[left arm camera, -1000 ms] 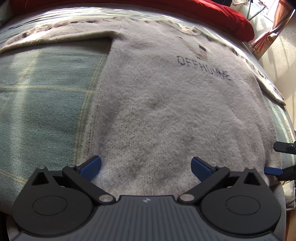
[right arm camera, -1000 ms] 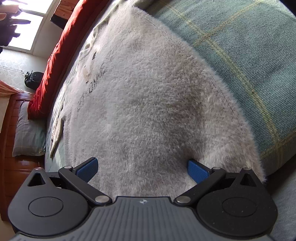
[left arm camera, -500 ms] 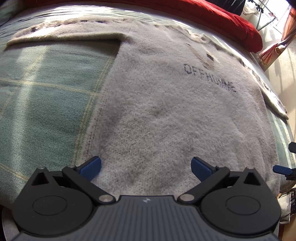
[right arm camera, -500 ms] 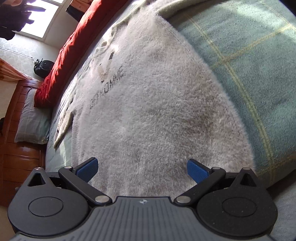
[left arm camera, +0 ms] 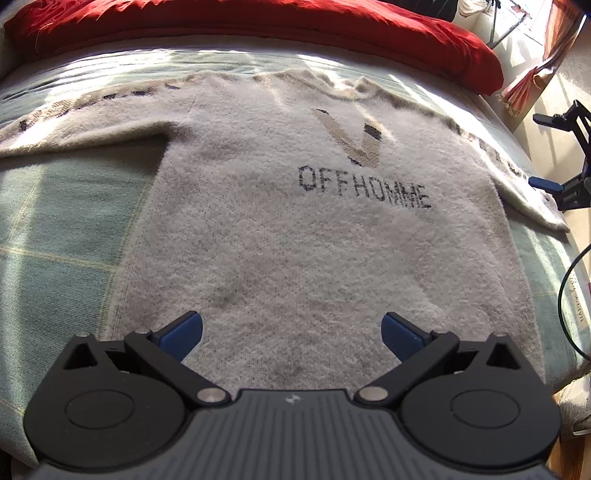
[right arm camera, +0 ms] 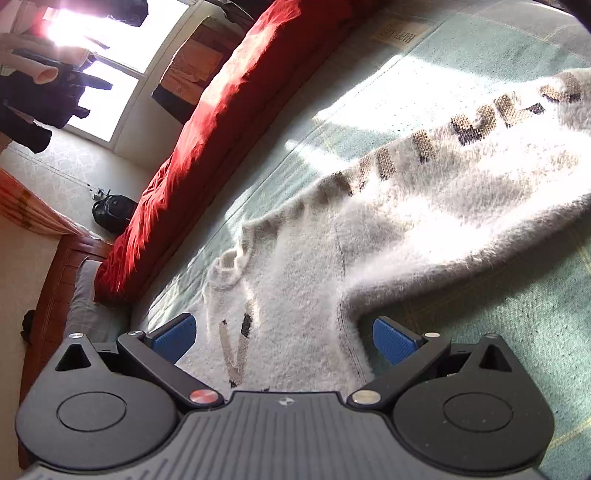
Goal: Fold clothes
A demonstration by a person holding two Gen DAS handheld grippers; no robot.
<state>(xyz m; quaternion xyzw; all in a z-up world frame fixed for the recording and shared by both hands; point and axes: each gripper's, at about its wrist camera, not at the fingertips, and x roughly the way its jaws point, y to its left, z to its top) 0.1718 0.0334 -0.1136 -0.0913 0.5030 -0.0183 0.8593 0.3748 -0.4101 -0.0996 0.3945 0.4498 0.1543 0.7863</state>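
My work surface is a bed (left arm camera: pixel 55 236) under a pale green cover with thin yellow check lines. A fuzzy cream sweater (left arm camera: pixel 314 251) lies flat on it, front up, lettering and a V mark showing, both sleeves spread out to the sides; one sleeve (right arm camera: pixel 480 184) carries a brown and black pattern and sits in bright sun. Along the far edge of the bed lies a red blanket (left arm camera: pixel 258 18), bunched lengthwise, apart from the sweater.

It was a home bedroom: a bed (left arm camera: pixel 55 229) lay under the claw, a red quilt (left arm camera: pixel 258 18) beyond, window (right arm camera: pixel 107 74) far left.
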